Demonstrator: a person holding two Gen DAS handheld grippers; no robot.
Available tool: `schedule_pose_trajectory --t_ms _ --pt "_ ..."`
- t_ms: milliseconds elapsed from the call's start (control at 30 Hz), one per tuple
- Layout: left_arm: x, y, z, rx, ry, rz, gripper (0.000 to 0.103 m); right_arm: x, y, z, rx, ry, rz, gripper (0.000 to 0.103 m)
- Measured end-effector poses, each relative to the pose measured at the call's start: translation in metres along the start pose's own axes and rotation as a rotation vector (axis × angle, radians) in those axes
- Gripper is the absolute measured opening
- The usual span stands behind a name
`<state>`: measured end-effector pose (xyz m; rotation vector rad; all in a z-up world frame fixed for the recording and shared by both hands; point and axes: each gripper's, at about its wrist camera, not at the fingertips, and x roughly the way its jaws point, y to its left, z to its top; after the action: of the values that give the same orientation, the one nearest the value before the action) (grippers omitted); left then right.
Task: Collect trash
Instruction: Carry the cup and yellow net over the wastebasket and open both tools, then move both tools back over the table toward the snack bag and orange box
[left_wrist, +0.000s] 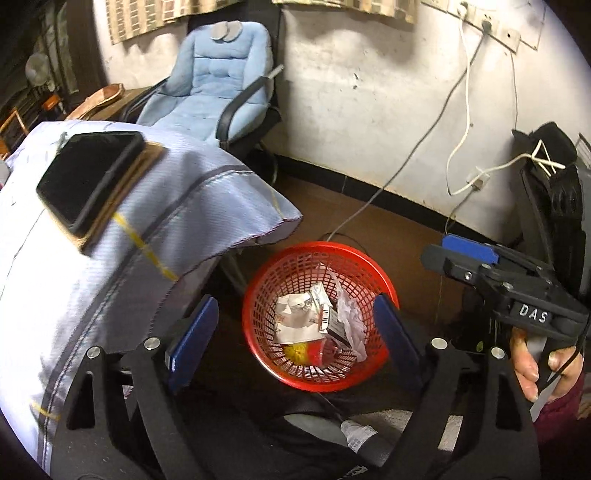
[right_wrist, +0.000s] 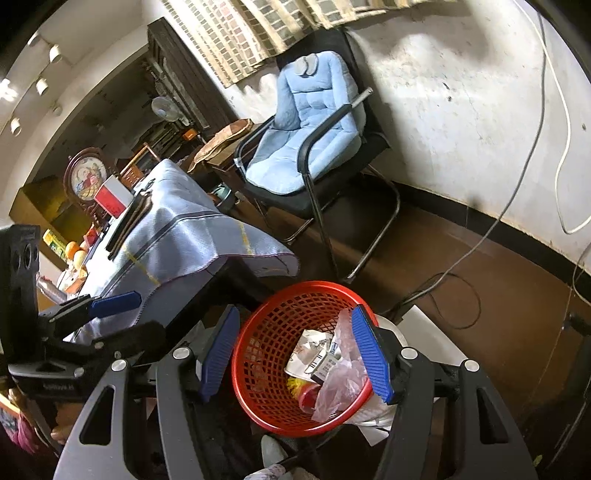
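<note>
A red mesh basket (left_wrist: 258, 295) (right_wrist: 266, 332) stands on the floor beside the table. It holds crumpled paper (left_wrist: 295, 314), a small carton (right_wrist: 325, 363), a thin plastic bag (right_wrist: 343, 380) and something red and yellow at the bottom. My left gripper (left_wrist: 294, 339) hangs above the basket, open wide, with nothing between its blue pads (left_wrist: 192, 339). My right gripper (right_wrist: 295, 354) also hovers over the basket, jaws apart and empty, the bag lying just inside its right pad (right_wrist: 373, 354). Each gripper shows in the other's view, the right gripper (left_wrist: 448, 254) held by a hand, the left gripper (right_wrist: 144, 314) at the table corner.
A table under a blue-grey cloth (left_wrist: 147, 229) stands left of the basket, with a black tablet (left_wrist: 88, 177) on cardboard on top. Behind it is a chair with a light-blue cushion (right_wrist: 306, 122). Cables (right_wrist: 443, 273) run down the wall and across the brown floor. A white sheet (right_wrist: 436, 332) lies beside the basket.
</note>
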<state>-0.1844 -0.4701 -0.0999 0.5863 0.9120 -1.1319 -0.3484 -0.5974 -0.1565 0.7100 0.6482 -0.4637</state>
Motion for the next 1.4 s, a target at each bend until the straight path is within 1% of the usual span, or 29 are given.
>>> schedule_pose_trajectory --t_ms 167,267,367,567,667,767,967,1100,1167,1267,1300,1400 --pt "-0.013 0.007 -0.004 -0.016 -0.029 0.018 0.086 -0.006 0.015 0.002 -0.046 -0.009 -0.022 0.067" --pt "-0.022 0.013 -0.007 -0.028 -0.051 0.039 0.087 -0.009 0.024 0.003 -0.077 -0.018 -0.061 0.070" --pt "-0.034 0.022 -0.010 -0.049 -0.083 0.068 0.088 -0.012 0.032 0.004 -0.095 -0.021 -0.074 0.073" --pt "-0.058 0.043 -0.015 -0.078 -0.140 0.119 0.090 -0.014 0.056 0.009 -0.131 -0.014 -0.049 0.075" --pt "-0.074 0.057 -0.017 -0.089 -0.172 0.161 0.092 -0.011 0.075 0.013 -0.162 -0.005 -0.034 0.076" --pt "-0.089 0.078 -0.021 -0.105 -0.203 0.201 0.093 -0.006 0.103 0.019 -0.202 0.007 -0.012 0.076" --pt "-0.119 0.130 -0.027 -0.156 -0.242 0.269 0.095 0.012 0.166 0.034 -0.273 0.037 0.055 0.076" --pt "-0.137 0.174 -0.036 -0.197 -0.249 0.337 0.096 0.027 0.219 0.043 -0.339 0.052 0.107 0.077" --pt "-0.144 0.197 -0.042 -0.218 -0.242 0.376 0.096 0.035 0.245 0.047 -0.365 0.058 0.134 0.079" --pt "-0.155 0.242 -0.054 -0.276 -0.213 0.432 0.096 0.054 0.287 0.049 -0.406 0.083 0.183 0.082" --pt "-0.158 0.265 -0.059 -0.313 -0.198 0.453 0.096 0.060 0.296 0.049 -0.415 0.095 0.195 0.083" --pt "-0.166 0.311 -0.072 -0.398 -0.171 0.494 0.096 0.080 0.330 0.046 -0.452 0.137 0.226 0.084"
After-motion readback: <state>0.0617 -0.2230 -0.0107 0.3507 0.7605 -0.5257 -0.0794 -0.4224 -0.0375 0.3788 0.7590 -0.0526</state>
